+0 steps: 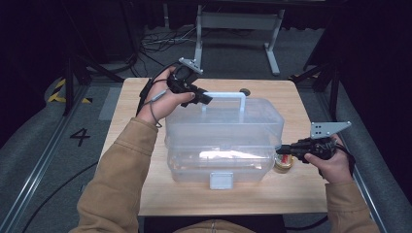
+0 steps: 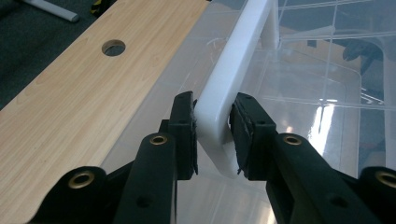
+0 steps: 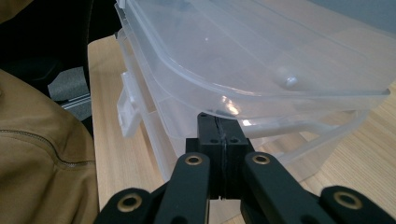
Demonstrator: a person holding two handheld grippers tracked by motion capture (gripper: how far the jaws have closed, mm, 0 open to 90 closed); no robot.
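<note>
A clear plastic storage box [image 1: 223,145] stands mid-table, its lid [image 1: 228,119] topped by a white handle [image 1: 228,95]. My left gripper [image 1: 204,98] is at the handle's left end. In the left gripper view its pads [image 2: 187,126] press both sides of the white handle [image 2: 233,60], so the left gripper [image 2: 215,105] is shut on it. My right gripper [image 1: 281,150] is at the box's right side with its jaws shut together. In the right gripper view the right gripper [image 3: 217,119] has its tip just under the lid's rim [image 3: 261,100], and the lid [image 3: 261,46] sits slightly raised above the base [image 3: 154,140].
A small round yellowish jar [image 1: 283,162] sits on the table [image 1: 141,97] below the right gripper. A white latch [image 1: 221,180] is on the box's front. A cable hole [image 1: 245,91] lies behind the box. A tan sleeve [image 3: 42,154] is close on the near side.
</note>
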